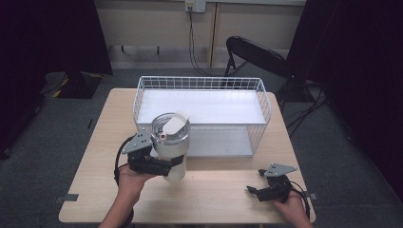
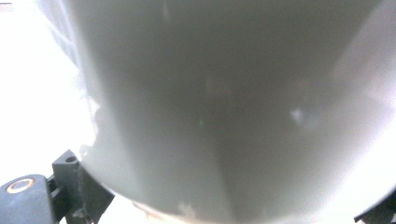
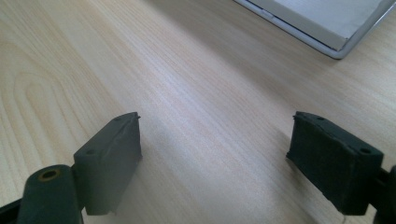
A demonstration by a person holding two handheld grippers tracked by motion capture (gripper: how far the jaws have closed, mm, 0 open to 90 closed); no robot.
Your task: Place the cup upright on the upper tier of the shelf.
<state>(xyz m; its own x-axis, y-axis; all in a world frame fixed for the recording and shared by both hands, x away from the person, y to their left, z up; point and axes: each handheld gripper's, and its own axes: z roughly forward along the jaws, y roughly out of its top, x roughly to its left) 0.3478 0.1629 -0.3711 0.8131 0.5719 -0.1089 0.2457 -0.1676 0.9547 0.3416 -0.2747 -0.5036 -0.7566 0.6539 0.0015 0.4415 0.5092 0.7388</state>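
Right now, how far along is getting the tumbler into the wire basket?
Done: the left hand-held gripper is clamped on the white tumbler, whose lid is on. In hand: the tumbler sits at the near front of the white wire basket, not yet inside; whether it is off the table is unclear. Left: probably moving it into the basket and releasing. The right hand-held gripper rests open and empty.

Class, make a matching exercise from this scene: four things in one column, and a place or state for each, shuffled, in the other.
Things:
1. left claw
2. right claw
3. white tumbler
4. wire basket

States:
A. open over bare tabletop
B. stands at the table's far side
C. shut on the tumbler
D. held in front of the basket

Pairs: 1-C, 2-A, 3-D, 4-B
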